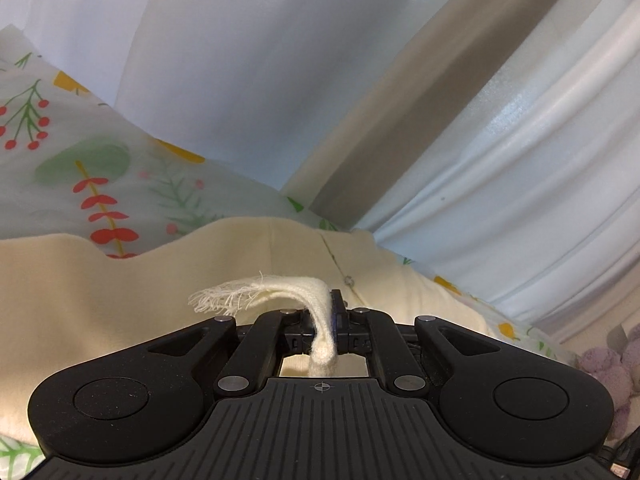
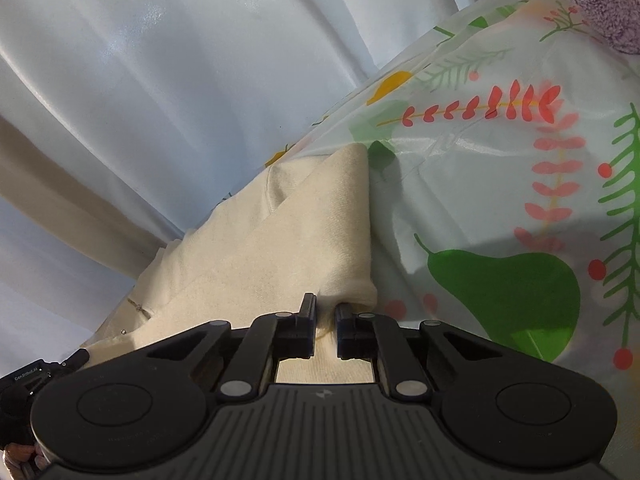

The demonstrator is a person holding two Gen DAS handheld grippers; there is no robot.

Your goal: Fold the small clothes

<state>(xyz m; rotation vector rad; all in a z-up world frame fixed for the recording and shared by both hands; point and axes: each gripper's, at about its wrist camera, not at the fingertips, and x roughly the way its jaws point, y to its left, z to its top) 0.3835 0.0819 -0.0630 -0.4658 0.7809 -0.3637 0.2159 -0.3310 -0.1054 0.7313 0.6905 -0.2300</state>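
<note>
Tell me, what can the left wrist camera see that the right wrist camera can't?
Only the left wrist view shows a frayed cream strip pinched in the left gripper. Only the right wrist view shows a big green pear print and the right gripper shut on a folded edge. Both show the cream garment on the floral cloth, pale curtains and something fuzzy and purple.

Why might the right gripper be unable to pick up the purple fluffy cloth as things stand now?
Probably it cannot yet: the right gripper is shut on a fold of the cream garment, so its jaws are taken. The purple fluffy cloth lies apart, at the far edge of the floral sheet, with nothing lying across the way.
</note>
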